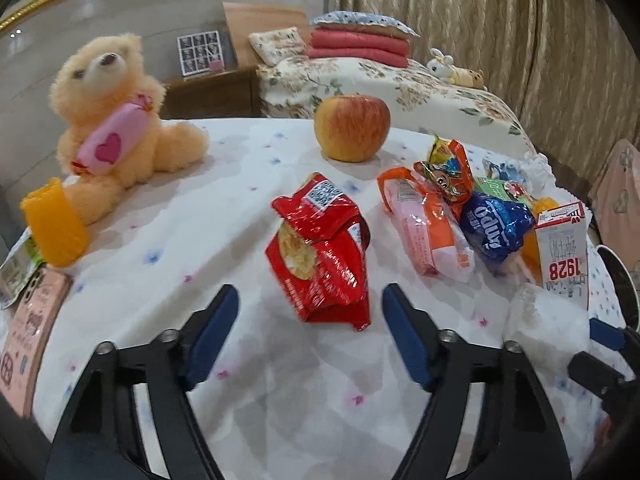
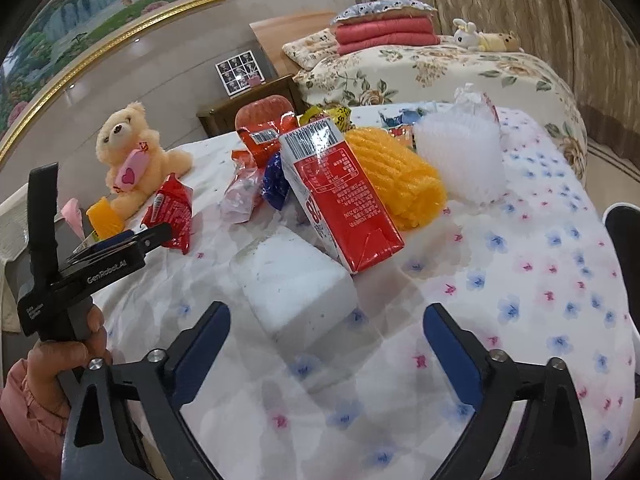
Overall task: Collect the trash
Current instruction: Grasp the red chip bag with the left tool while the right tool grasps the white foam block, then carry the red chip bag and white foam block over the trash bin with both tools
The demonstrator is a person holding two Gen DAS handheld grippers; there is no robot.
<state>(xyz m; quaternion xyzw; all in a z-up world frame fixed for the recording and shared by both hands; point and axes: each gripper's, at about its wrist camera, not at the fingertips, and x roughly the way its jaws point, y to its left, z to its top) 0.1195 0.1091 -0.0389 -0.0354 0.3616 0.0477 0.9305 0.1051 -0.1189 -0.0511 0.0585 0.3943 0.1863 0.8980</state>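
A crumpled red snack bag (image 1: 320,256) lies on the flowered tablecloth (image 1: 192,216). Its near end sits between the fingertips of my left gripper (image 1: 310,294), which is open, the pads clear of the bag. To its right lie an orange and pink wrapper (image 1: 424,228), a blue wrapper (image 1: 492,224) and a red and white carton (image 1: 564,248). In the right wrist view a white foam block (image 2: 292,284) lies just ahead of my right gripper (image 2: 326,312), open around its near corner without touching. The red carton (image 2: 344,200) leans on the block.
An apple (image 1: 352,128) and a teddy bear (image 1: 108,120) sit at the table's far side. An orange foam sleeve (image 1: 54,224) and a pink phone (image 1: 28,332) are at the left edge. Orange netting (image 2: 396,176) and white netting (image 2: 460,156) lie behind the carton. A bed stands beyond.
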